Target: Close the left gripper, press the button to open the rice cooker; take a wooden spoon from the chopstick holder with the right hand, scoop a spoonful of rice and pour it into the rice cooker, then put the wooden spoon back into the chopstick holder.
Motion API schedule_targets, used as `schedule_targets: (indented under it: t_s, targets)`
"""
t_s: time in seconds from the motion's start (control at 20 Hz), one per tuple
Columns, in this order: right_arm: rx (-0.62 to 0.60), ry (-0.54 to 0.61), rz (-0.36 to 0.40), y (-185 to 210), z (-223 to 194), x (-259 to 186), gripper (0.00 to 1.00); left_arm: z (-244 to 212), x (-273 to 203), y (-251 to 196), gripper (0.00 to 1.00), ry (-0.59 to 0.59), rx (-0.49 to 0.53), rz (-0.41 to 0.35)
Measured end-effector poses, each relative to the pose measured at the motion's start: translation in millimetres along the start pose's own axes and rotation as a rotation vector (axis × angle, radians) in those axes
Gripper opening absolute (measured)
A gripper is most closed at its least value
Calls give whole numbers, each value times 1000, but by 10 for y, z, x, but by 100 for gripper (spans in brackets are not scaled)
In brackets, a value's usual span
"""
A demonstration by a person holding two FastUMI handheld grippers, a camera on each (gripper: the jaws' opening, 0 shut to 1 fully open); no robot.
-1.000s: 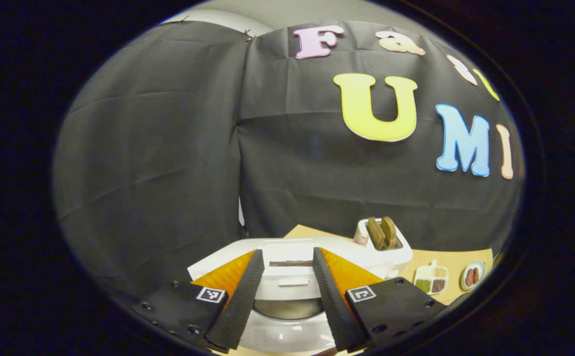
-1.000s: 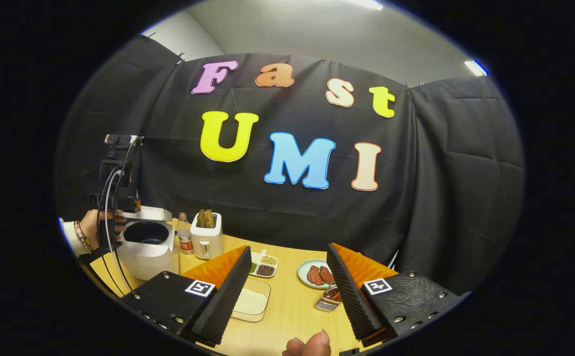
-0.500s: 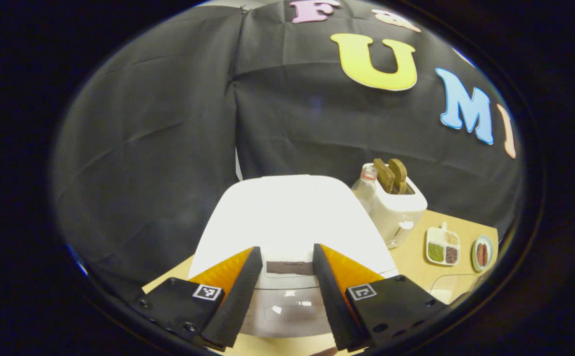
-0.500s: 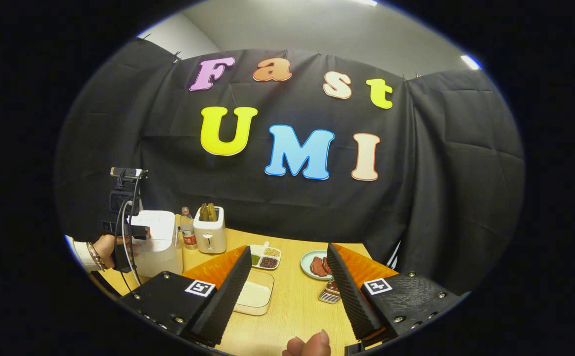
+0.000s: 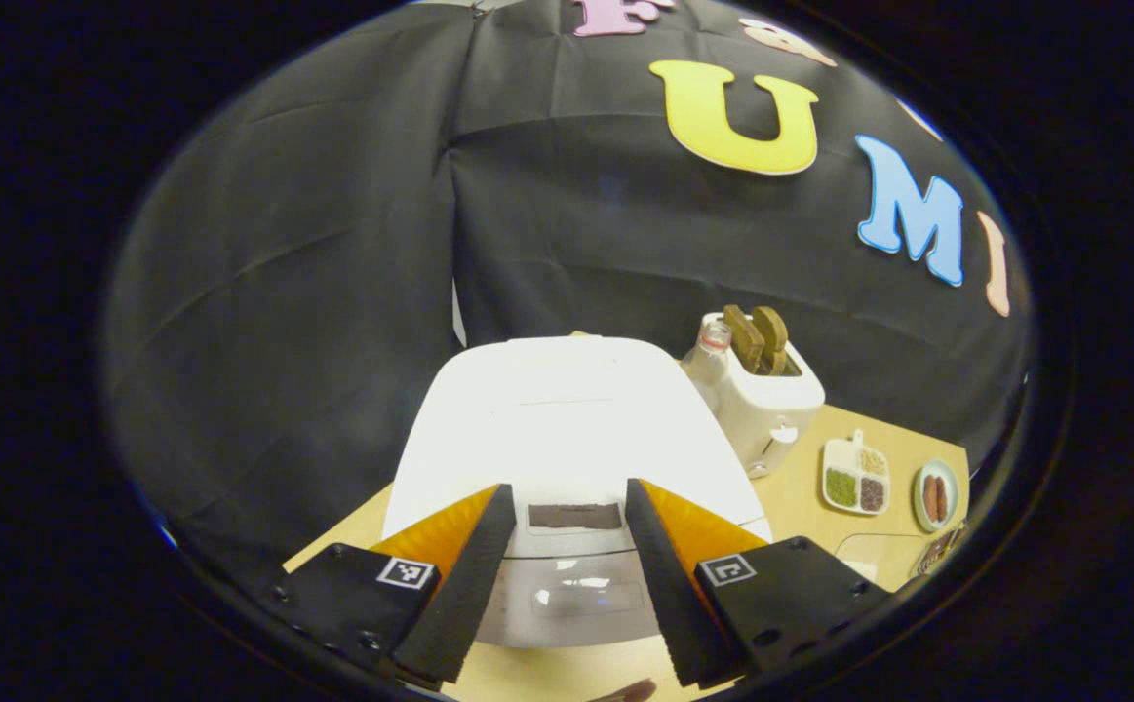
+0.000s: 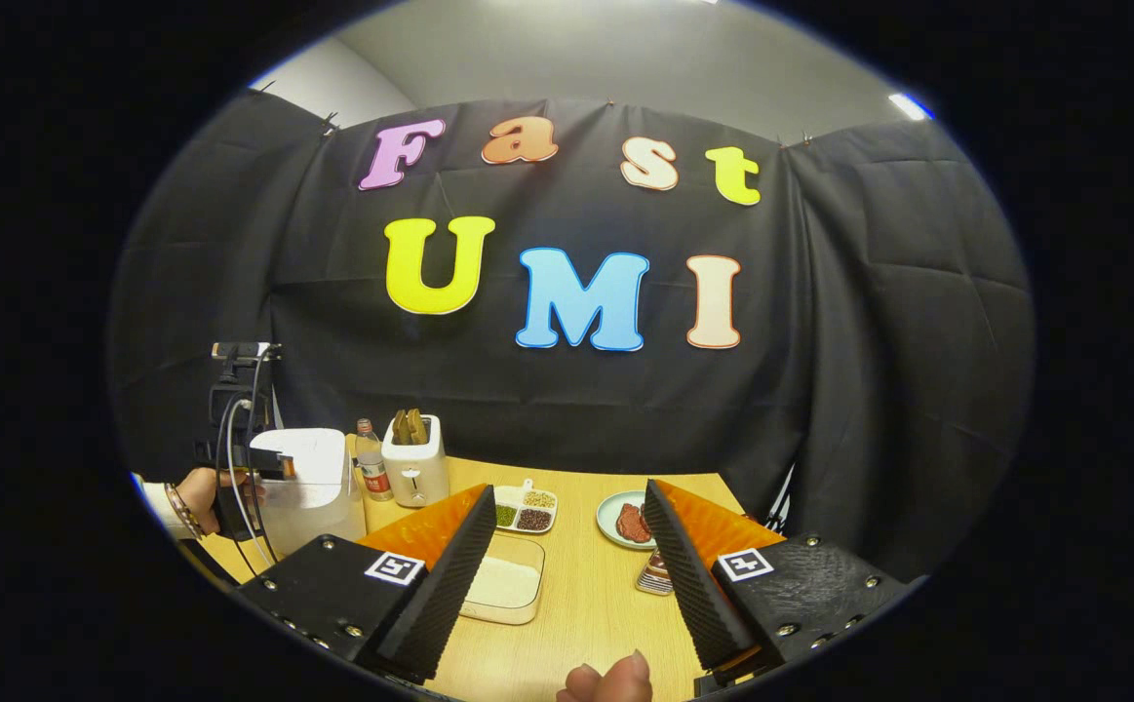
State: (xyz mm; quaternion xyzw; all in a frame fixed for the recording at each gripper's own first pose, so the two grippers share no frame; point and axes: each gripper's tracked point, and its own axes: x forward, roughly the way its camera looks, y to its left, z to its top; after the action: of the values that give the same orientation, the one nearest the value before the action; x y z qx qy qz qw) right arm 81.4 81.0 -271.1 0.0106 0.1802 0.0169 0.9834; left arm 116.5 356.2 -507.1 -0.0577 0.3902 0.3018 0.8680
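Currently the left gripper (image 5: 561, 575) is held with jaws open and empty before the rice cooker (image 5: 567, 429), lid down, at the table's (image 6: 576, 604) left edge, so jaws should be closed first, then the front button (image 5: 574, 516) pressed squarely.

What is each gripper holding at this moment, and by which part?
Nothing is held. The left gripper is open in front of the closed rice cooker; the right gripper is open above the table.

Wooden table (image 6: 586, 604) with rice cooker (image 5: 567, 429), toaster (image 6: 414, 470), bottle (image 6: 370, 472), rice container (image 6: 503, 591).
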Motion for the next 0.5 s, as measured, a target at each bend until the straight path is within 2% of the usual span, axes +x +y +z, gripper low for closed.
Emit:
schedule_targets:
  t_s: [0.15, 0.3, 0.45, 0.5]
  targets:
    - [25, -6, -1, -100, 11, 3, 94, 220, -518, -179, 82, -82, -19, -85]
    - [62, -23, 14, -205, 81, 30, 94, 356, -1263, -539, 84, -134, -64, -240]
    - [99, -34, 68, -284, 152, 43, 93, 456, -2012, -873, 80, -196, -78, -372]
    - [105, -39, 89, -325, 199, 13, 93, 499, -2215, -949, 82, -220, -73, -390]
